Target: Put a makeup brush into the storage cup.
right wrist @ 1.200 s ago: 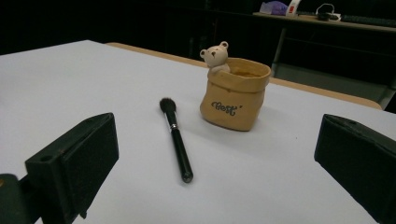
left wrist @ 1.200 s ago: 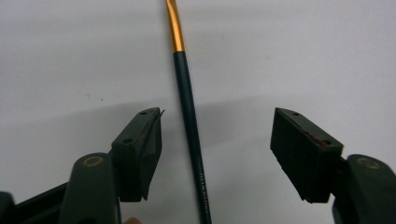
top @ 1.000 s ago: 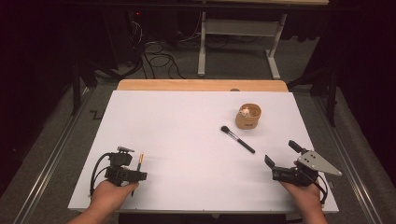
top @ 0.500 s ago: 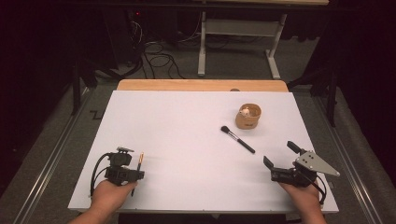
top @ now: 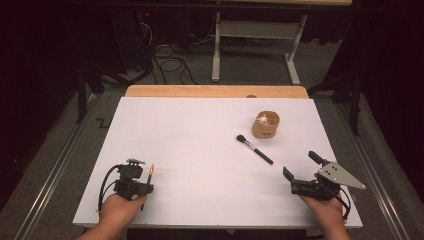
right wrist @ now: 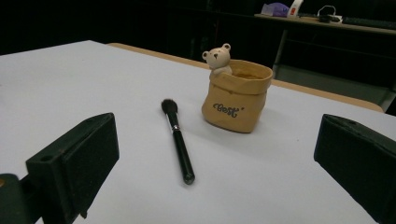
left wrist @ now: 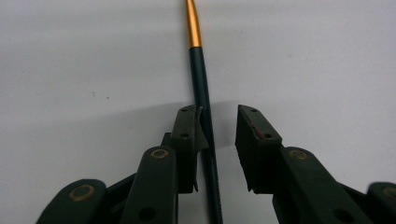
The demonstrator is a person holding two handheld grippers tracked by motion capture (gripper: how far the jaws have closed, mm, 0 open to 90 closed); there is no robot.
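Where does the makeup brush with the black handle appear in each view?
High view: the makeup brush lies right of centre on the white table, just below-left of the tan pot.
Right gripper view: the makeup brush is centre frame, left of the pot.
Left gripper view: not in it.
Shared landmark: the pot.

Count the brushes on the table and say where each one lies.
2. The black makeup brush lies beside the tan bear pot; a thin gold-tipped brush lies between the left gripper's jaws. Others may be hidden inside the pot.
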